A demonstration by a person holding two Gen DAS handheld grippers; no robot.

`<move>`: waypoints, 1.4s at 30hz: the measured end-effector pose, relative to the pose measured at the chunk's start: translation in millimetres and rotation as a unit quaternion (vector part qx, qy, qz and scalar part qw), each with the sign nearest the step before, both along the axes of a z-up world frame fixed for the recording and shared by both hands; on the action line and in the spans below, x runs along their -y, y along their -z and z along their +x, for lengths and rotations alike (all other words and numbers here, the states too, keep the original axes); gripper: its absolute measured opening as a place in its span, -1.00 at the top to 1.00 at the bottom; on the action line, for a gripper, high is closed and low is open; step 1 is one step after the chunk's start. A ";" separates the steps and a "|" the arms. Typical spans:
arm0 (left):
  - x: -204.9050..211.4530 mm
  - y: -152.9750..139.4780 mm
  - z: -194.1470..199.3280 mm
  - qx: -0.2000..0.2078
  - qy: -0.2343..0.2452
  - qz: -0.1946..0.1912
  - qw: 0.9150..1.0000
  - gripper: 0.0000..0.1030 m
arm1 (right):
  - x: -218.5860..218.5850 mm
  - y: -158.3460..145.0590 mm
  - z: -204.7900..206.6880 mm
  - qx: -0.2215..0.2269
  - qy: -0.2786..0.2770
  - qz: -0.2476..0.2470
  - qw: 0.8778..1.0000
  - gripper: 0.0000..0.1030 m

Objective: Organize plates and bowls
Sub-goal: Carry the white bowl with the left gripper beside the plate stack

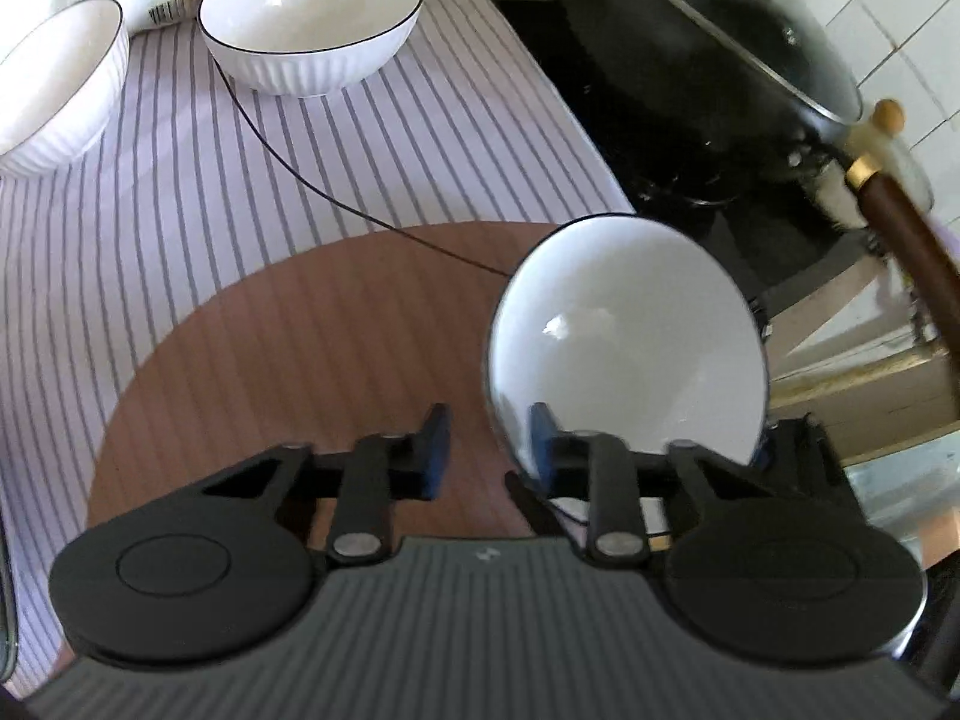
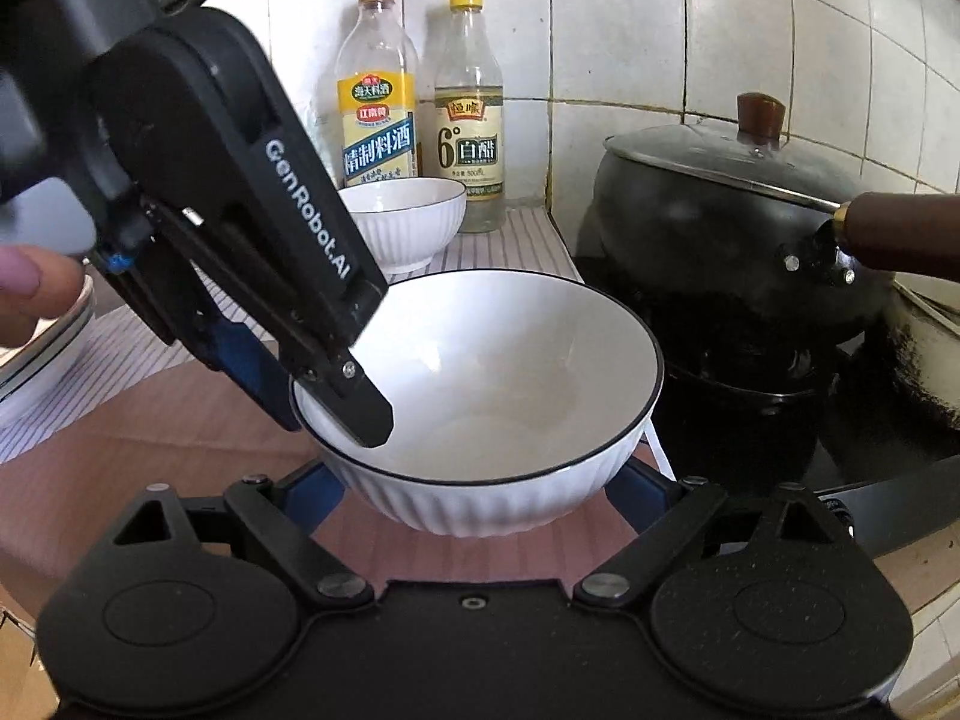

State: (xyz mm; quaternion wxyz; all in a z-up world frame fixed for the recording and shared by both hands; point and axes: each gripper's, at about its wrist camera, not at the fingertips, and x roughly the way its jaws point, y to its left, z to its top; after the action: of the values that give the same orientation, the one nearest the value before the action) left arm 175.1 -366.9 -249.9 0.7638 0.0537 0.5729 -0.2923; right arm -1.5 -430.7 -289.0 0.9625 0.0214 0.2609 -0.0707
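White bowl [image 2: 480, 396], empty, is pinched at its rim by the left tongs [image 2: 336, 402] above the brown mat [image 1: 288, 360]; it is flanked, untouched, by the spread right tongs [image 2: 480, 492].

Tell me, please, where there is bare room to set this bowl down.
The brown mat is bare left of the bowl pinched by the left gripper. The striped cloth is free between the mat and the two far bowls, save a thin black cord. Crowded: the right by the wok, the back by the bottles.
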 end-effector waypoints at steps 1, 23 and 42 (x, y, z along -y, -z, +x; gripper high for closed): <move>0.8 -1.4 -2.2 0.005 0.003 0.002 1.000 0.76 | -1.5 -1.0 -0.6 0.001 -0.005 -0.002 1.000 -0.86; -107.7 -23.1 -3.8 0.038 -0.097 0.048 0.993 0.76 | -82.9 -13.9 23.3 0.018 -0.154 -0.032 0.987 -0.85; -143.5 -11.6 9.2 -0.003 -0.127 0.047 0.991 0.67 | -113.0 -5.3 63.5 -0.061 -0.205 -0.024 0.977 -0.84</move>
State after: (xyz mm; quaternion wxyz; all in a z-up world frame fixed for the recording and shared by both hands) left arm 184.3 -223.4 -238.3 0.7898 0.0155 0.5902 -0.1660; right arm 62.0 -317.7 -283.8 0.9393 -0.0601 0.3157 0.1204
